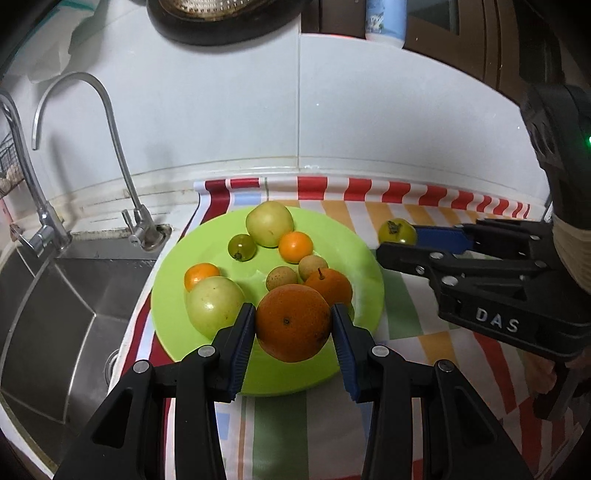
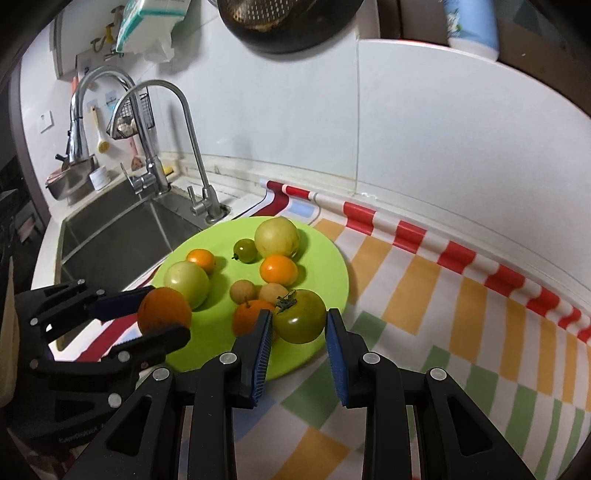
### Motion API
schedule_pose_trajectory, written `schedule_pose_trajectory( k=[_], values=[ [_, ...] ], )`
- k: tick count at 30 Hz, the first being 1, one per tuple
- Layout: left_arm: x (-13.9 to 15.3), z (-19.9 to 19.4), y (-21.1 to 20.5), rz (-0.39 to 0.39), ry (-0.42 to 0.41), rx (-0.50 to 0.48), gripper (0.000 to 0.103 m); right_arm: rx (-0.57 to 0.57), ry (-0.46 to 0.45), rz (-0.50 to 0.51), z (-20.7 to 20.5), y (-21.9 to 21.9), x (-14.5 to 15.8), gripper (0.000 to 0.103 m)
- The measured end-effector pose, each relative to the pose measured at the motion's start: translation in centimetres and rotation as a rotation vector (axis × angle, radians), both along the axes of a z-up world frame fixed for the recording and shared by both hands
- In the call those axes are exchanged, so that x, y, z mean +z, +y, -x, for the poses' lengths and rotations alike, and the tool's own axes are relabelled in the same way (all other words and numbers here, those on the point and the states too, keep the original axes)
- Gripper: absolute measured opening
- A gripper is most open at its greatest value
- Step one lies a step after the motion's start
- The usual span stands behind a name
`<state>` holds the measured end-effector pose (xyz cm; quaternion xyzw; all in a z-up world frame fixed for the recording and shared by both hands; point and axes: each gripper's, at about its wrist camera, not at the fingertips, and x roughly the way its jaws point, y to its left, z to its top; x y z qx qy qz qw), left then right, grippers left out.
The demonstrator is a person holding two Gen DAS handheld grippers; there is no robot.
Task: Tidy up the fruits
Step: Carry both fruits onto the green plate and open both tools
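A lime green plate point(image 1: 207, 362) point(image 2: 325, 258) lies on the striped cloth and carries several fruits: pale green apples, small oranges, a small green tomato and two brown longans. My left gripper point(image 1: 293, 328) is shut on a large orange point(image 1: 291, 325) point(image 2: 164, 310), held just above the plate's near side. My right gripper point(image 2: 299, 325) is shut on a green tomato point(image 2: 300, 317) point(image 1: 396, 230) with a stem, at the plate's right edge. Another orange point(image 2: 247, 314) sits on the plate beside the right gripper's left finger.
A steel sink point(image 1: 55, 306) point(image 2: 122, 229) with two taps point(image 1: 125, 166) lies left of the plate. The striped cloth point(image 2: 443, 332) covers the counter to the right. A white tiled wall point(image 1: 295, 110) stands behind. A dark colander point(image 2: 280, 22) hangs overhead.
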<state>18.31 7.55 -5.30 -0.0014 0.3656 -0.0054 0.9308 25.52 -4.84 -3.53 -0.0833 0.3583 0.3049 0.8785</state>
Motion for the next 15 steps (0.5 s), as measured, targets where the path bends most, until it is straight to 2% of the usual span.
schedule_pose_trajectory(
  k=[6,7,10,15],
  values=[
    [-0.9,-1.3,0.0,-0.011,0.018,0.001,0.041,0.024,0.015,-0.003,-2.2,1.0,-1.2,0.03],
    [-1.0,-1.5,0.1,-0.011,0.021,0.003,0.041,0.025,0.019,-0.008,-2.5,1.2,-1.3,0.031],
    [-0.7,-1.4,0.4,-0.008,0.005,0.018,0.05,0.017,0.024,-0.017,-2.9,1.2,-1.5,0.043],
    [0.5,-0.2,0.7,-0.027,-0.028,0.051,0.05,-0.014,0.014,-0.029,-2.2,0.4,-1.0,0.043]
  ],
)
